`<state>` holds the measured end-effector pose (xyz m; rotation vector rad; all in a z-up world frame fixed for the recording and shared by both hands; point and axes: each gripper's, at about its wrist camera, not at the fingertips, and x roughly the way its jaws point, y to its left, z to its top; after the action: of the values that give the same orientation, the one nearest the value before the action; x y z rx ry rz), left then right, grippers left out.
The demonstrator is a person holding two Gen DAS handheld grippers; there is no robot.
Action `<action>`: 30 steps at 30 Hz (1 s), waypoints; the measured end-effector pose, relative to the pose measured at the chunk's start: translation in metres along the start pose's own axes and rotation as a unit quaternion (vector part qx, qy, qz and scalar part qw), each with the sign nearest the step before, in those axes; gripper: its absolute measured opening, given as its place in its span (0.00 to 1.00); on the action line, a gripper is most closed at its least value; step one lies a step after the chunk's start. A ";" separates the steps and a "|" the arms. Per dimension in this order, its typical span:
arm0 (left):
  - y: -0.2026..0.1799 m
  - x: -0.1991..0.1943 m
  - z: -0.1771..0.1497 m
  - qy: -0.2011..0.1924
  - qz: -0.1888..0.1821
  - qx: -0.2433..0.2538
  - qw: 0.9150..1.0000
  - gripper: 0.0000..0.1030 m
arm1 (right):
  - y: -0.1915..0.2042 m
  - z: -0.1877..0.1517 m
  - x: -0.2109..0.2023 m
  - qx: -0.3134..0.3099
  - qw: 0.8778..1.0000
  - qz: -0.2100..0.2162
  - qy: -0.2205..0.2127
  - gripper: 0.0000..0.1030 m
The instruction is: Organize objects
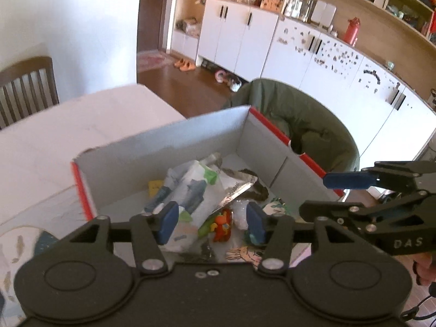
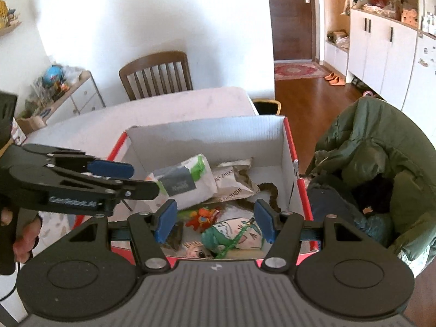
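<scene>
Both hand-held grippers, left (image 1: 212, 224) and right (image 2: 215, 224), hover wide open, empty, over box (image 2: 207, 136) (already filled). Next: pick something inside.

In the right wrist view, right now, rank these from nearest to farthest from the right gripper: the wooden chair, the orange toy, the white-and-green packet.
1. Orange toy: in the box, just ahead of the right gripper, between its open fingers.
2. White-and-green packet: deeper in the box, left of centre.
3. Wooden chair: beyond the table, against the wall.
</scene>
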<state>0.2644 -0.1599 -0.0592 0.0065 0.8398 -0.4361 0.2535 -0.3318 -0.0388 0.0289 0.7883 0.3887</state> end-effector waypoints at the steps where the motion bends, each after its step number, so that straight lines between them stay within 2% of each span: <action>1: 0.001 -0.004 -0.001 -0.004 0.000 -0.001 1.000 0.52 | 0.004 0.000 -0.003 0.003 1.000 -0.001 -0.004 0.60; 4: 0.005 -0.019 -0.004 -0.016 0.001 -0.003 1.000 0.54 | 0.014 -0.002 -0.011 0.005 1.000 -0.005 -0.012 0.60; 7: 0.010 -0.035 -0.008 -0.027 0.006 -0.001 1.000 0.63 | 0.023 -0.003 -0.018 0.010 1.000 -0.007 -0.018 0.60; 8: 0.011 -0.039 -0.009 -0.031 0.009 0.002 0.999 0.63 | 0.026 -0.003 -0.020 0.011 1.000 -0.008 -0.020 0.60; 12: 0.019 -0.055 -0.014 -0.043 0.006 0.005 0.999 0.64 | 0.040 -0.006 -0.033 0.017 0.999 -0.009 -0.040 0.67; 21: 0.028 -0.086 -0.023 -0.070 0.010 0.021 0.997 0.81 | 0.071 -0.011 -0.052 0.027 0.997 -0.012 -0.071 0.80; 23: 0.030 -0.092 -0.025 -0.077 0.010 0.023 0.997 0.92 | 0.077 -0.012 -0.056 0.028 0.996 -0.015 -0.079 0.85; 25: 0.033 -0.098 -0.028 -0.086 0.009 0.023 0.996 0.99 | 0.084 -0.013 -0.059 0.028 0.996 -0.020 -0.086 0.86; 30: 0.037 -0.107 -0.034 -0.092 0.007 0.028 0.995 1.00 | 0.096 -0.017 -0.065 0.036 0.994 -0.024 -0.096 0.92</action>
<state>0.1908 -0.0806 -0.0112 0.0233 0.6452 -0.4391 0.1689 -0.2669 0.0099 0.1125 0.6113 0.3061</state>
